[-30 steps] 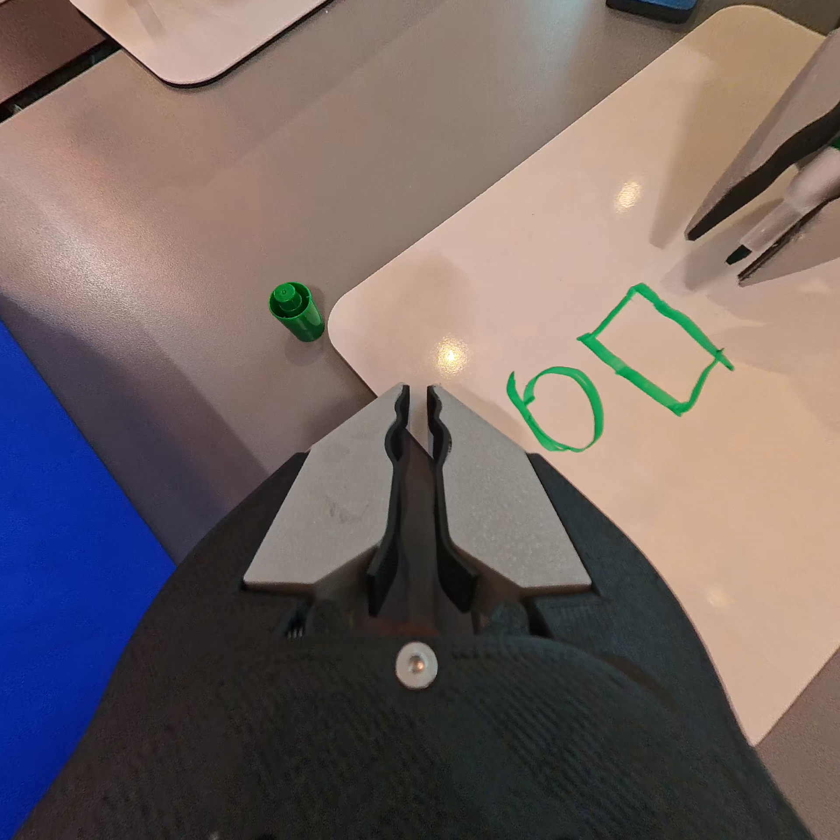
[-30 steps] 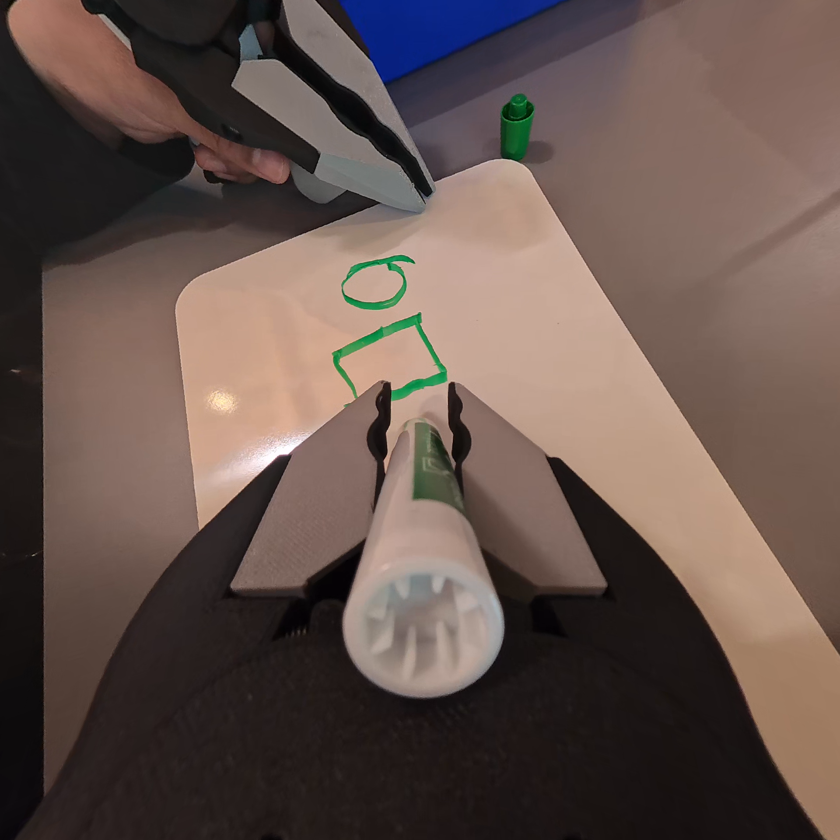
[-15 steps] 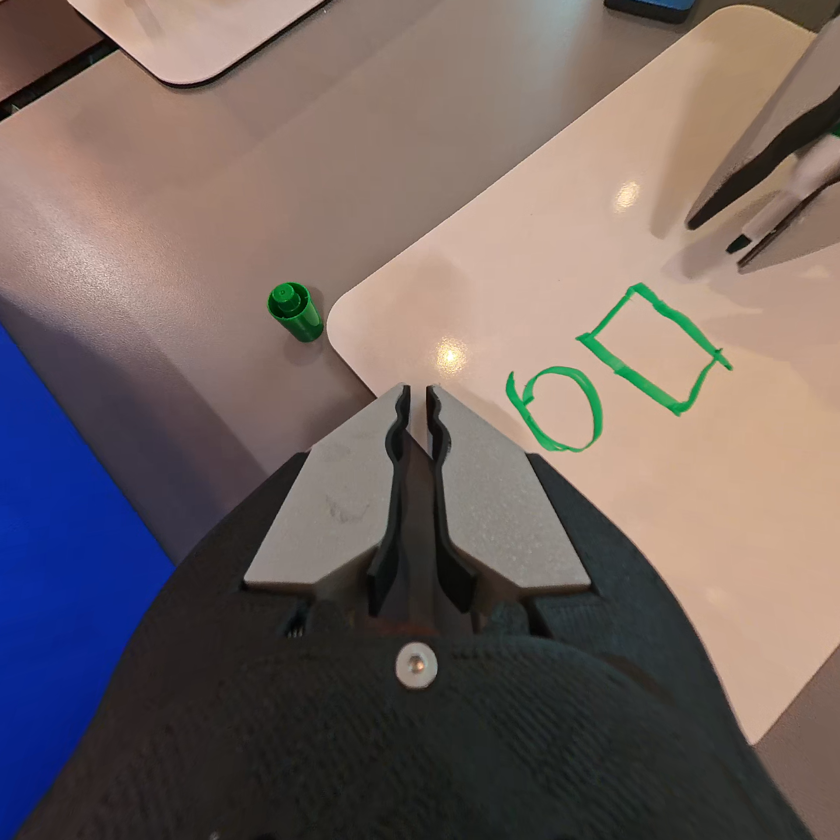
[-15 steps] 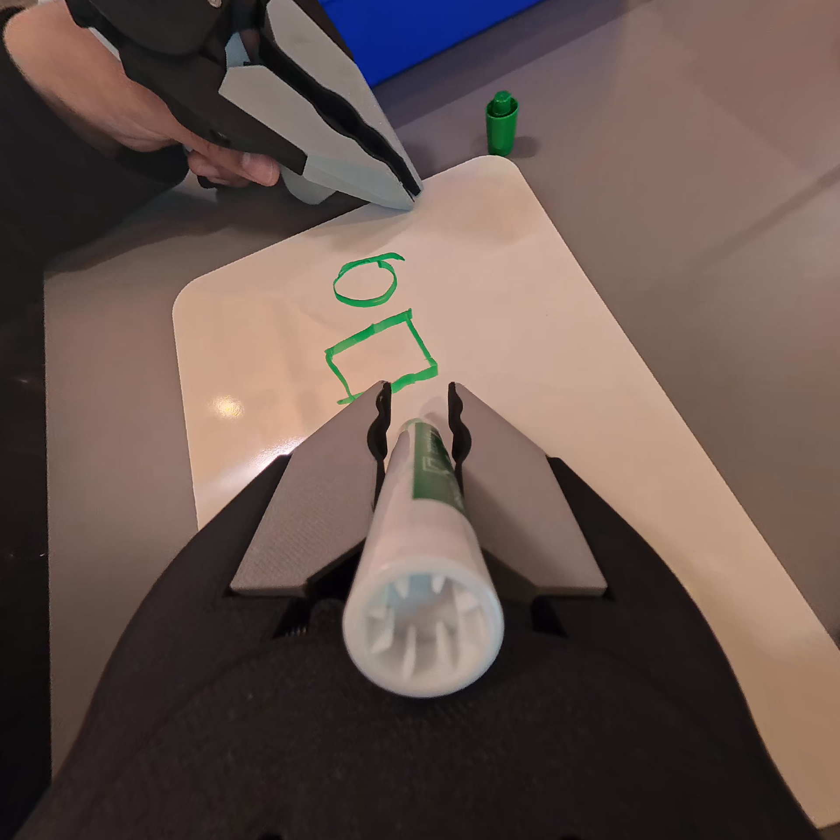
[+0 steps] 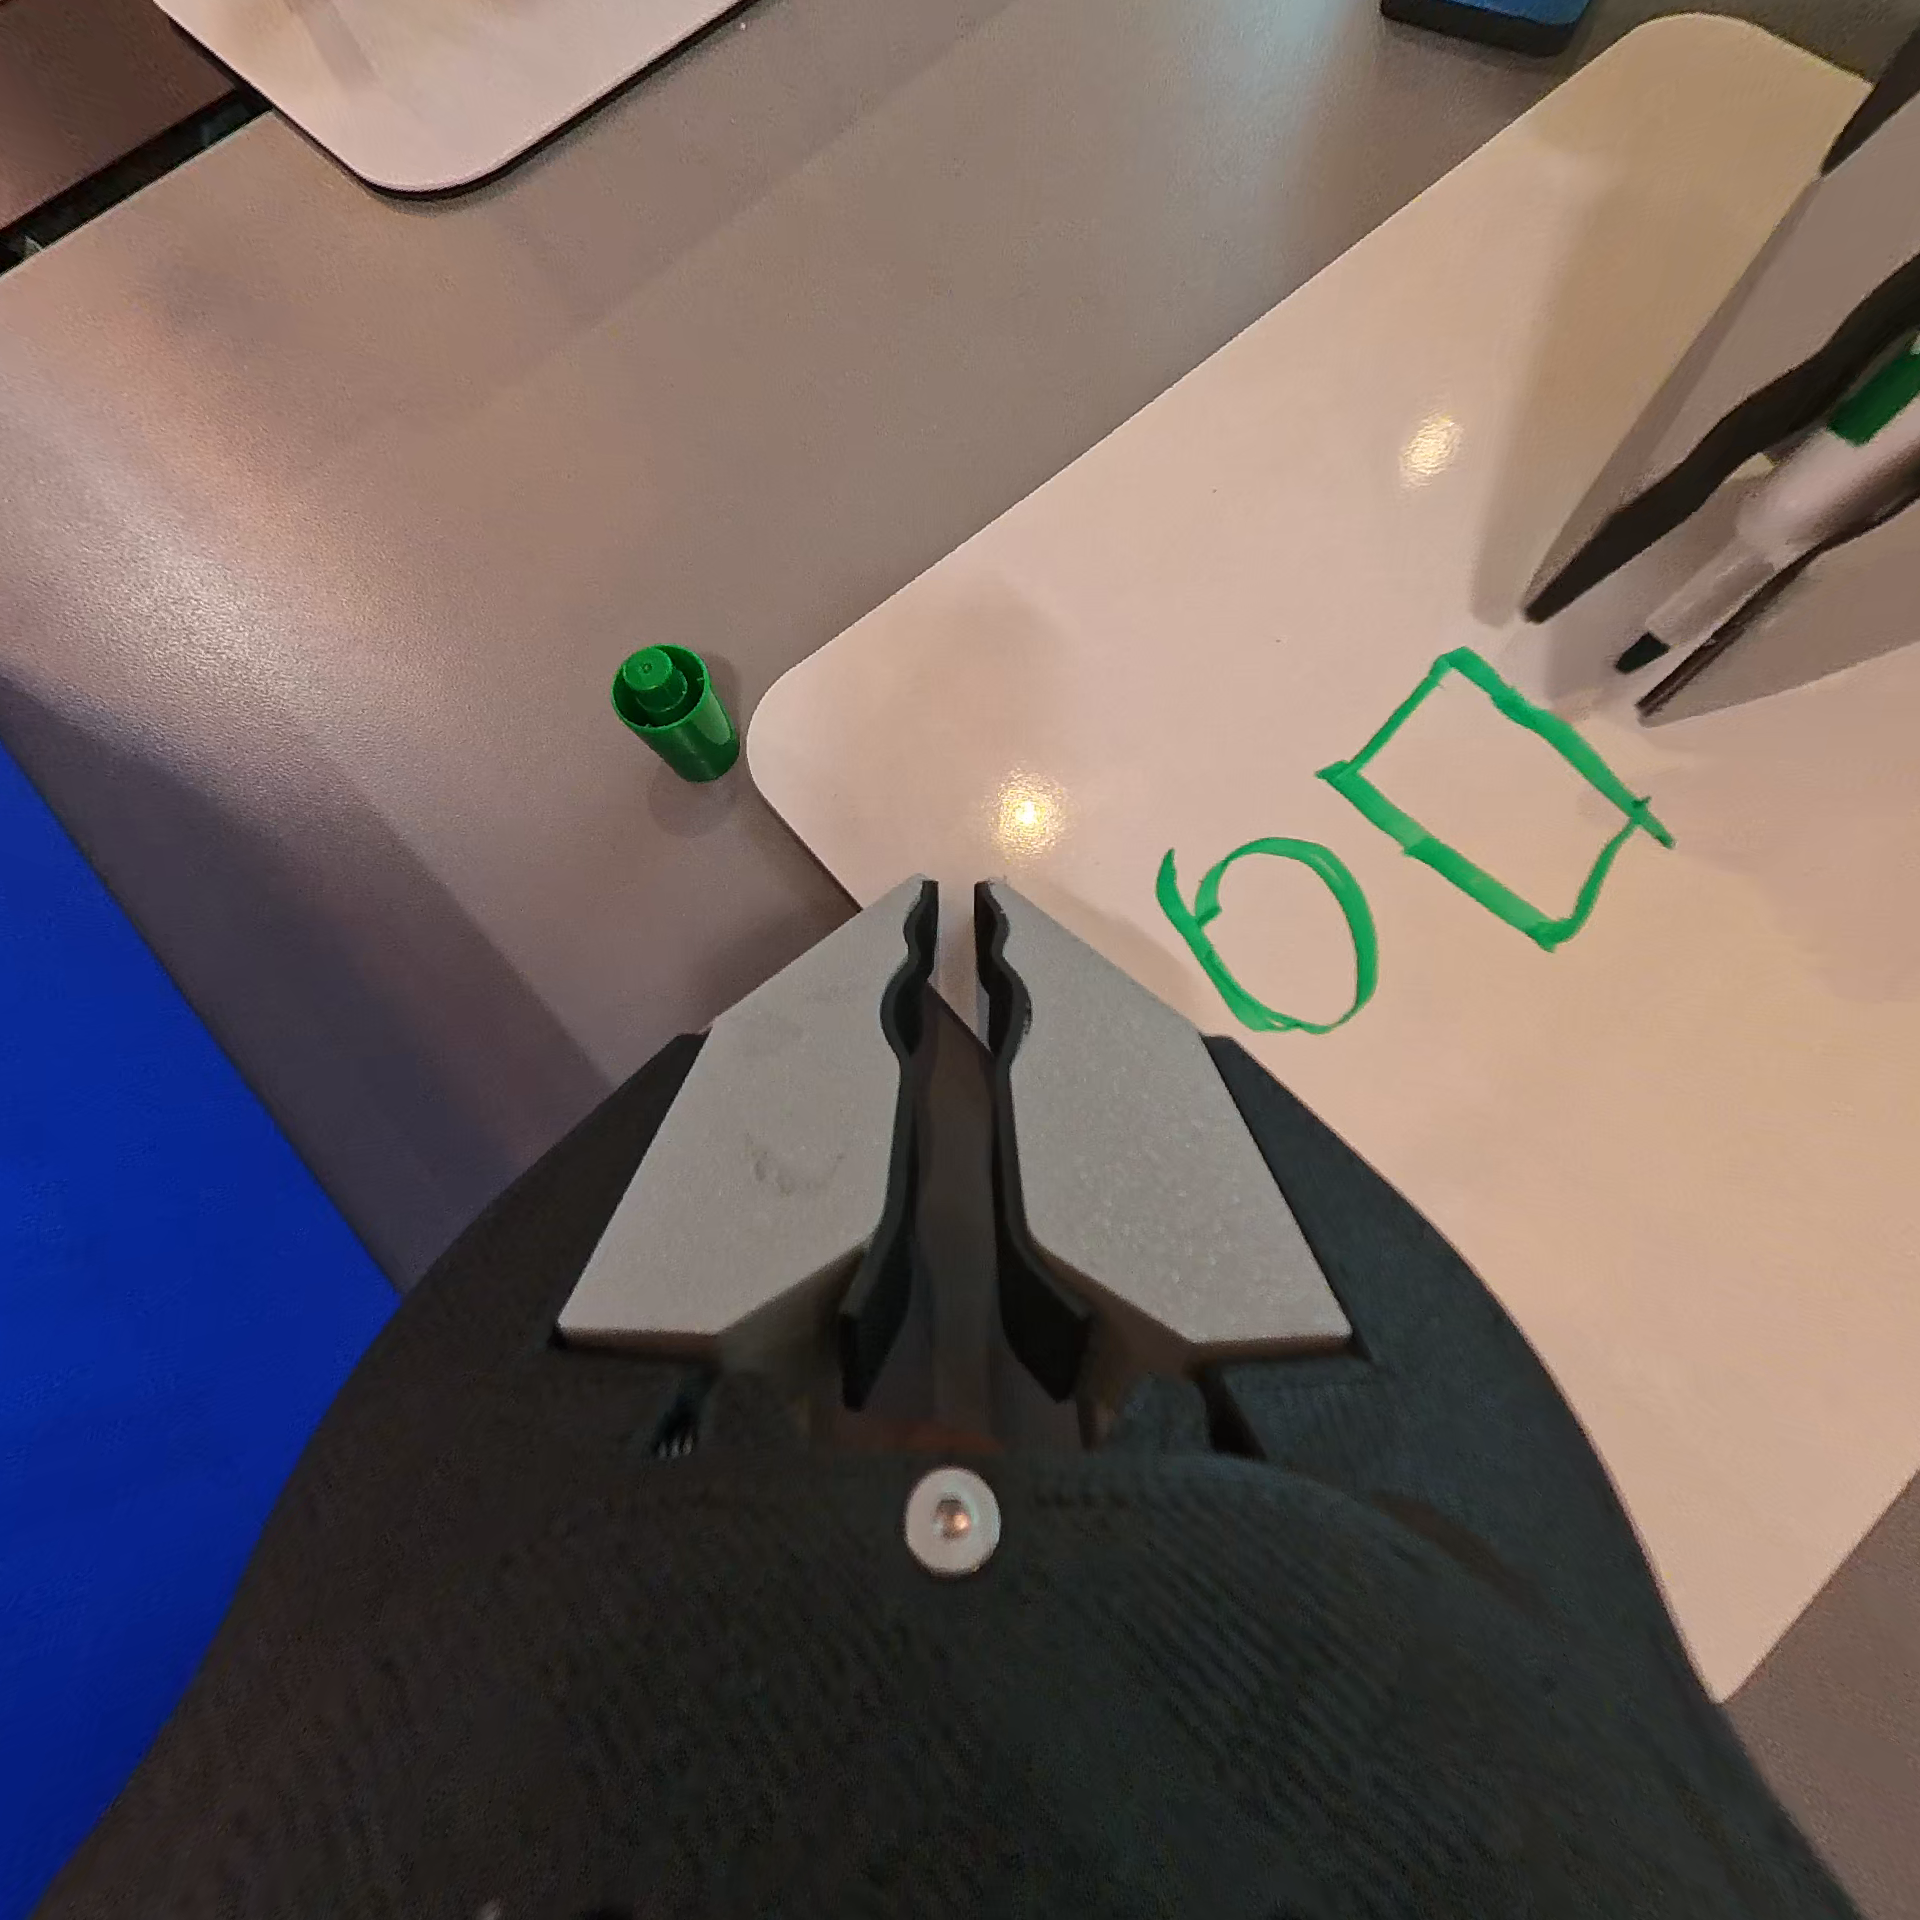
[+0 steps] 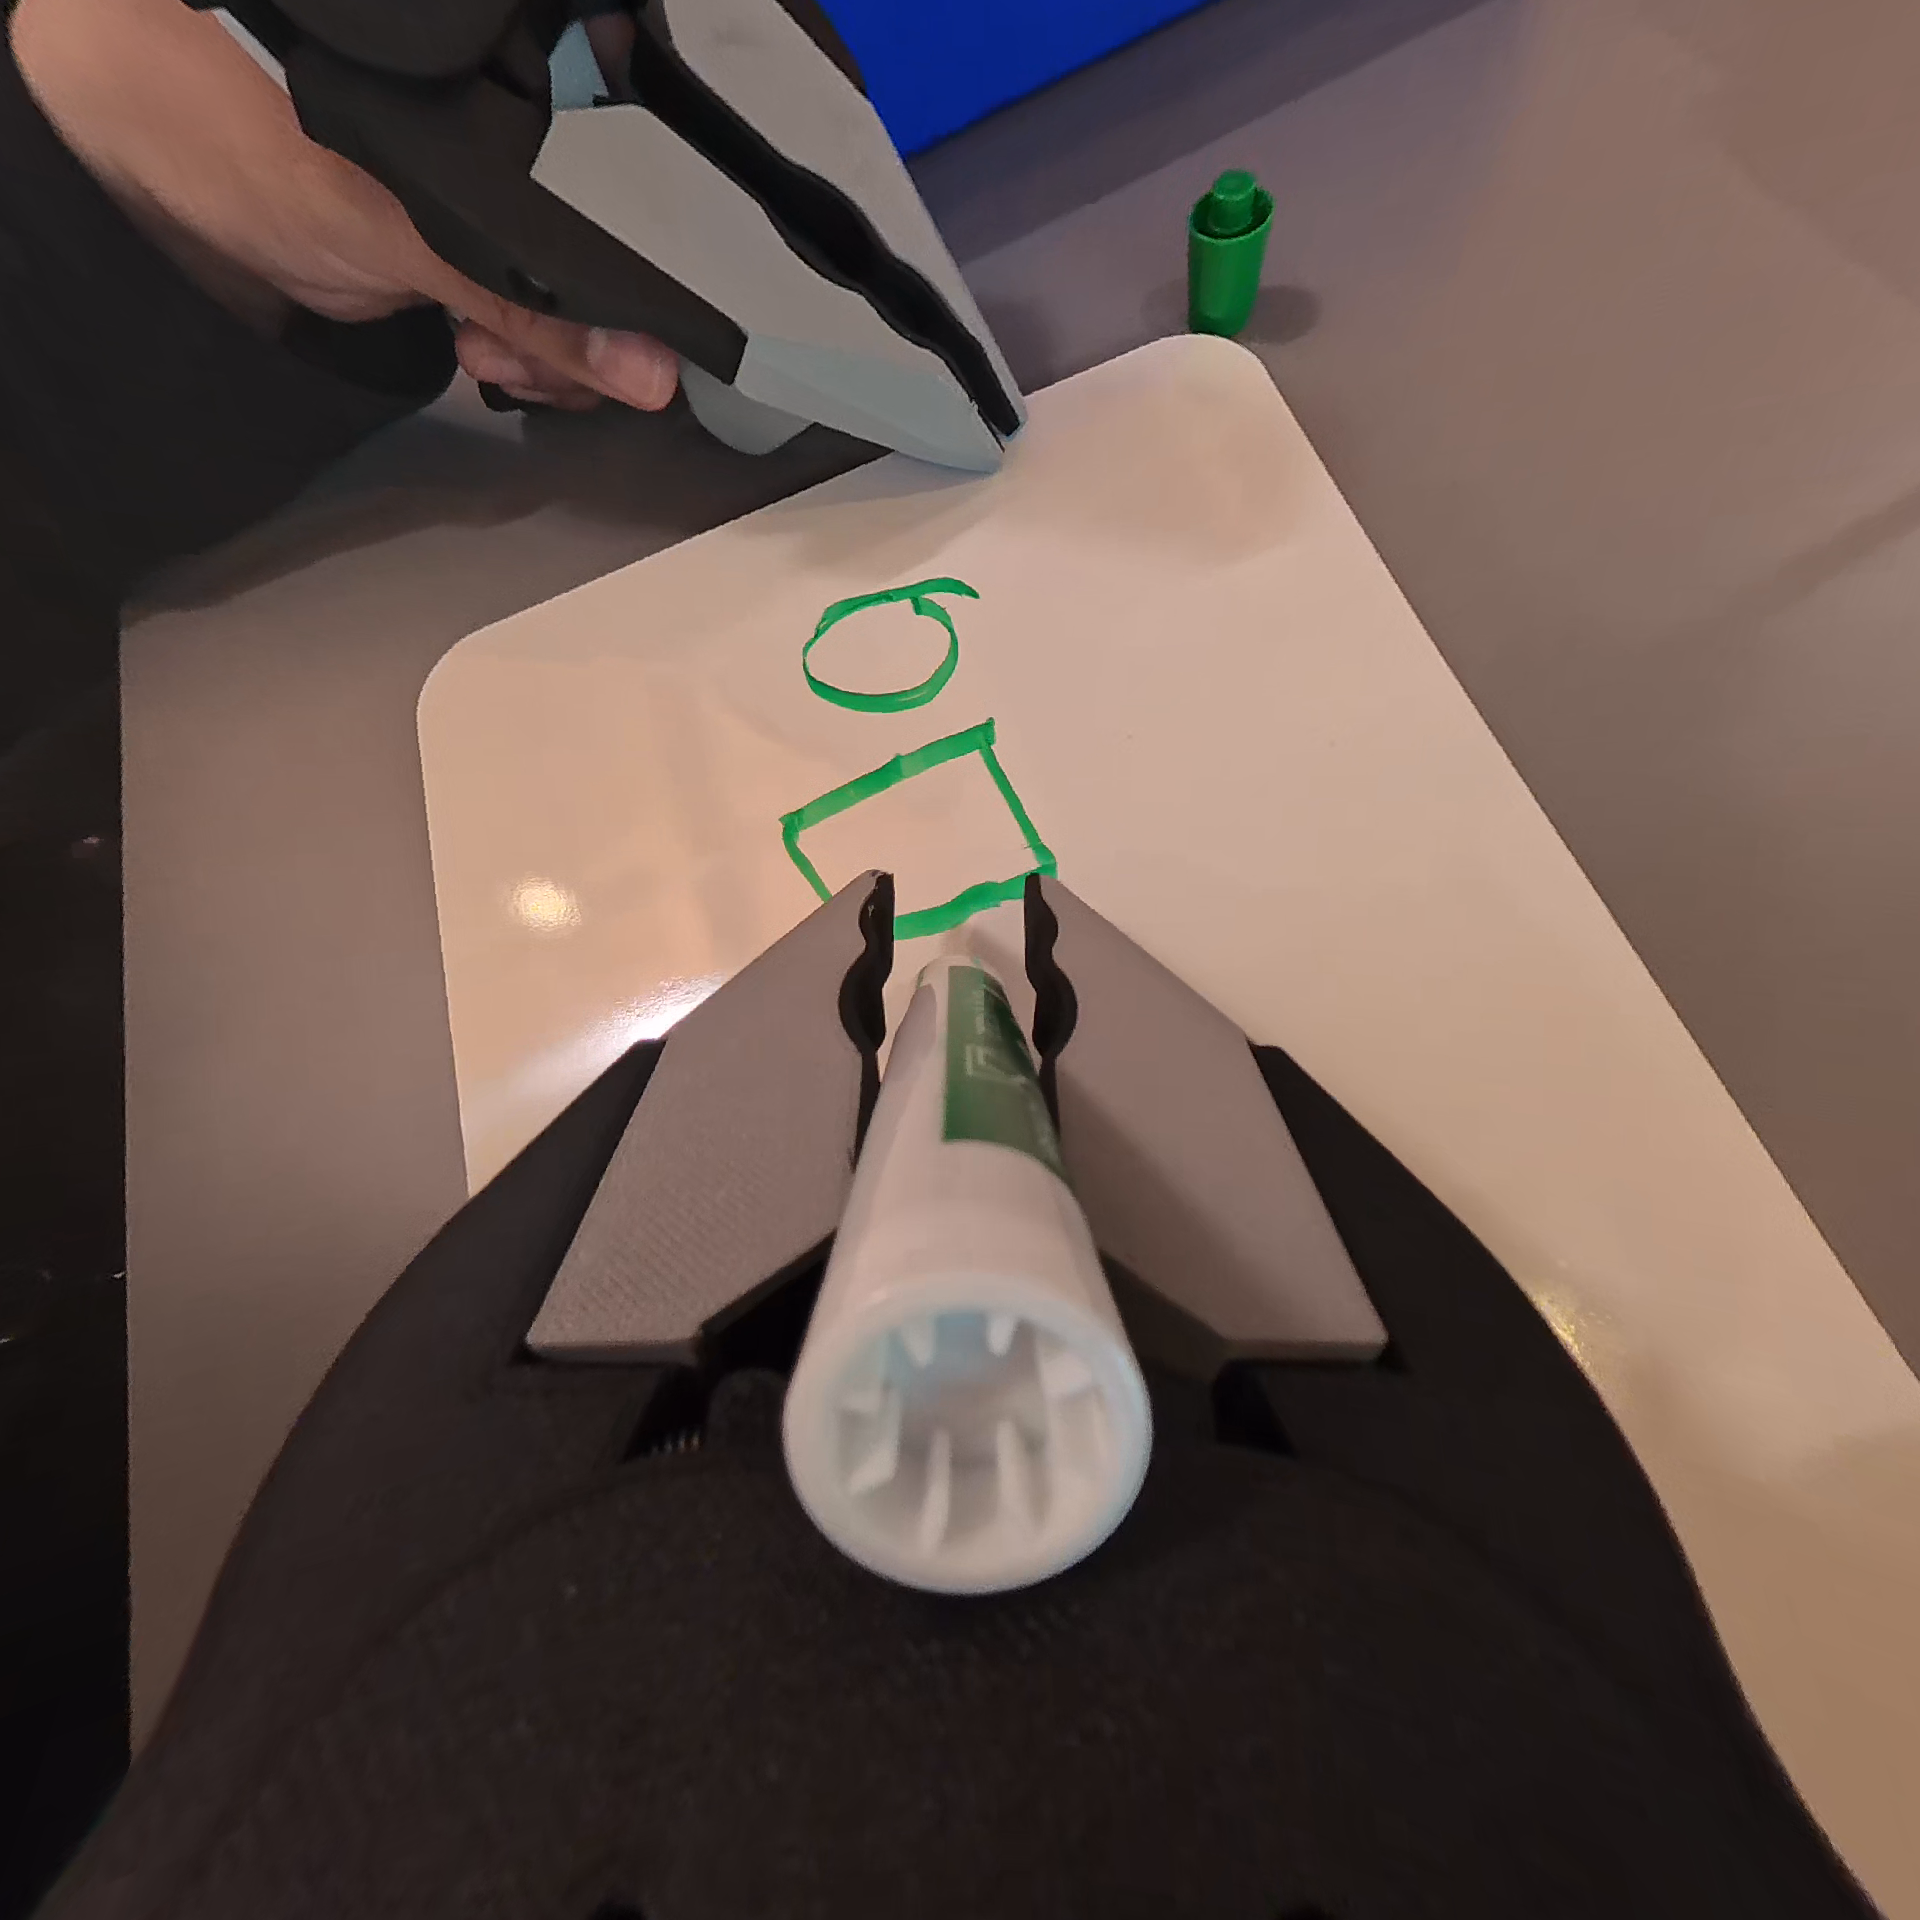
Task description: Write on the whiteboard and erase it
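A white whiteboard (image 5: 1351, 1195) lies on the grey table and bears a green circle (image 5: 1361, 935) and a green square (image 5: 1475, 883). My right gripper (image 6: 956, 888) is shut on a white marker with a green label (image 6: 966, 1247). The marker's tip points down at the board beside the near edge of the square (image 6: 883, 784). I cannot tell whether the tip touches. In the left wrist view the right gripper (image 5: 1590, 660) shows at the upper right. My left gripper (image 5: 956, 888) is shut and empty, its tips at the board's edge near a corner. A green marker cap (image 5: 681, 727) stands on the table just beyond that corner.
A dark blue eraser (image 5: 1475, 21) lies at the board's far end. A second whiteboard (image 5: 447, 83) lies at the upper left of the left wrist view. A blue surface (image 5: 125, 1143) borders the table. A person's hand (image 6: 312, 239) holds the left gripper (image 6: 1003, 436). The tips of one gripper are about 12 centimetres away from the tips of the other. My right gripper's tips are some 4 centimetres from the green square (image 5: 1475, 883). My left tips are roughly 5 centimetres from the green marker cap (image 5: 681, 727). From the right gripper's tips to the green circle (image 5: 1361, 935) is close to 6 centimetres.
My right gripper has moved with the marker toward the green square, so the tip is now close to its corner. The left gripper has stayed still.
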Demonstrator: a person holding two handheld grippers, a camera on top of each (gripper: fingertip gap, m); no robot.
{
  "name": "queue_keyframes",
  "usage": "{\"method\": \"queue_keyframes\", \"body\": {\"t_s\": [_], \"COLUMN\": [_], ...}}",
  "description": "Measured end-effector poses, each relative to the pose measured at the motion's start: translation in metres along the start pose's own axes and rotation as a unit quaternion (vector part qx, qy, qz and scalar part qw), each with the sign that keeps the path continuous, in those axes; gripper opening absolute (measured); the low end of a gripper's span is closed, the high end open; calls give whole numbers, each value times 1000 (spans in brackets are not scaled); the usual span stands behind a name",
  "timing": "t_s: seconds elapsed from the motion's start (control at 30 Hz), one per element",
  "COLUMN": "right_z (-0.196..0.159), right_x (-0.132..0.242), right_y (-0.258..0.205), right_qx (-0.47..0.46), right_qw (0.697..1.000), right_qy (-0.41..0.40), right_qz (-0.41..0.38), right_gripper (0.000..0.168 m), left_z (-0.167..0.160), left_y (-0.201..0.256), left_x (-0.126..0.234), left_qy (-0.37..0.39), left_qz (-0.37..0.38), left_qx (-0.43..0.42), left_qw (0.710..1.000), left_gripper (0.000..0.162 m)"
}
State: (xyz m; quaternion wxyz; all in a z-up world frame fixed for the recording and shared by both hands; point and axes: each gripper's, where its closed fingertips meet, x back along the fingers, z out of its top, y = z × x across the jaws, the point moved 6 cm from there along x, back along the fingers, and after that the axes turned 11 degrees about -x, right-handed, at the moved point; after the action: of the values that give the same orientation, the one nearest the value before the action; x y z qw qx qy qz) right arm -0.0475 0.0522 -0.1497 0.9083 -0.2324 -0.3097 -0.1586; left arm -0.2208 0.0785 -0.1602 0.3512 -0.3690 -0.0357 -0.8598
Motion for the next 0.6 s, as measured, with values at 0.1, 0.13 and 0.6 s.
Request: {"method": "queue_keyframes", "body": {"t_s": [0.1, 0.13, 0.6], "right_z": [-3, -4, -10], "right_x": [-5, -5, 4], "right_y": [1, 0, 5], "right_qx": [10, 13, 0], "right_qw": [1000, 1000, 999], "right_qy": [-19, -22, -36], "right_qz": [-14, -17, -20], "right_gripper": [23, 24, 23], "left_z": [0, 0, 0], "left_y": [0, 0, 0], "left_x": [0, 0, 0], "left_qy": [0, 0, 0], "left_qz": [0, 0, 1], "left_qx": [0, 0, 0], "left_qw": [1000, 1000, 1000], "left_gripper": [5, 5, 5]}}
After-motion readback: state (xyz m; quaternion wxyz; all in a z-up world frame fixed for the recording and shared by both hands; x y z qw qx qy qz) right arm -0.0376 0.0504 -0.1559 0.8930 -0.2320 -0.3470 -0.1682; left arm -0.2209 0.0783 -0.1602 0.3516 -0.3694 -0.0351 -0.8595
